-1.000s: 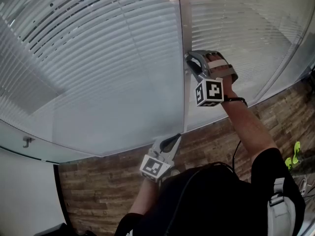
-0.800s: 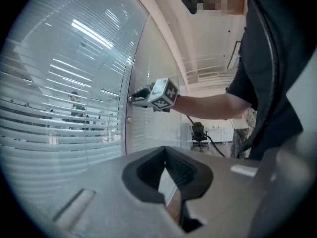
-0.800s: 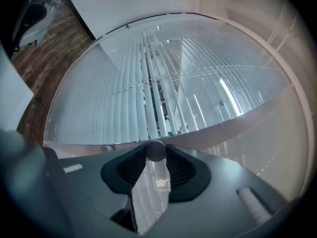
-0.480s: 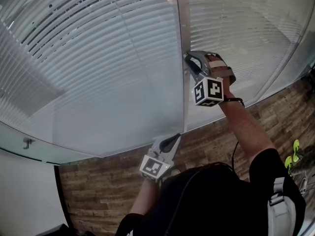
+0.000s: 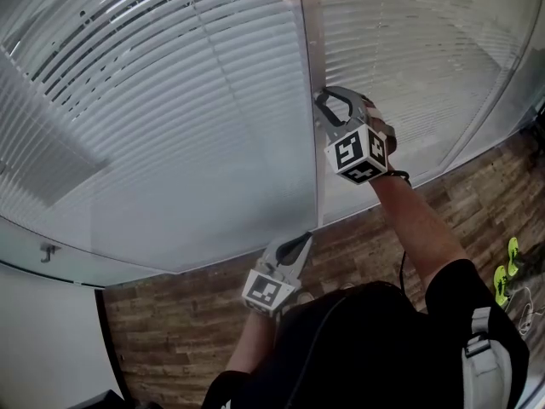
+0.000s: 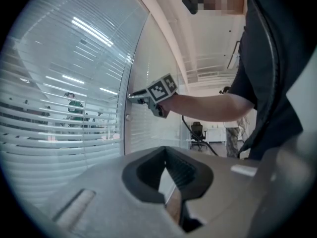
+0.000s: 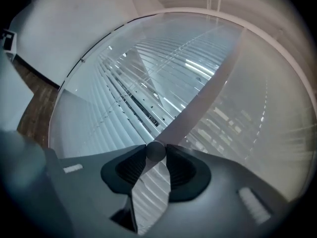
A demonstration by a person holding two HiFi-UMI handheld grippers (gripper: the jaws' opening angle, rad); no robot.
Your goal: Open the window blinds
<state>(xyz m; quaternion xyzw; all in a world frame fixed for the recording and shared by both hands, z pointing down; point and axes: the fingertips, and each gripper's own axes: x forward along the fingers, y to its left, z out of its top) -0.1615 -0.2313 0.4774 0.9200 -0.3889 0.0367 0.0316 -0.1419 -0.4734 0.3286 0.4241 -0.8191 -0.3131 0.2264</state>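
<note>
White slatted blinds (image 5: 170,100) hang behind a glass wall, their slats partly tilted with dark gaps at the upper left. On the vertical frame post (image 5: 308,49) sits a small round tilt knob (image 7: 156,151). My right gripper (image 5: 322,100) is shut on this knob, with the pads pressed against both sides of it (image 7: 156,155). It also shows from the side in the left gripper view, reaching level to the post (image 6: 132,96). My left gripper (image 5: 302,241) hangs lower, near the base of the glass. Its jaw tips meet and hold nothing (image 6: 166,152).
A wood-pattern floor (image 5: 170,331) runs along the foot of the glass wall. A white wall (image 5: 43,339) closes the lower left, with a small fitting (image 5: 47,250) on the glass near it. Office chairs (image 6: 198,131) stand far behind me.
My right gripper has rolled on the knob, so its marker cube now shows a different face. The dark gaps between the upper-left slats look slightly wider. My left gripper has stayed still.
</note>
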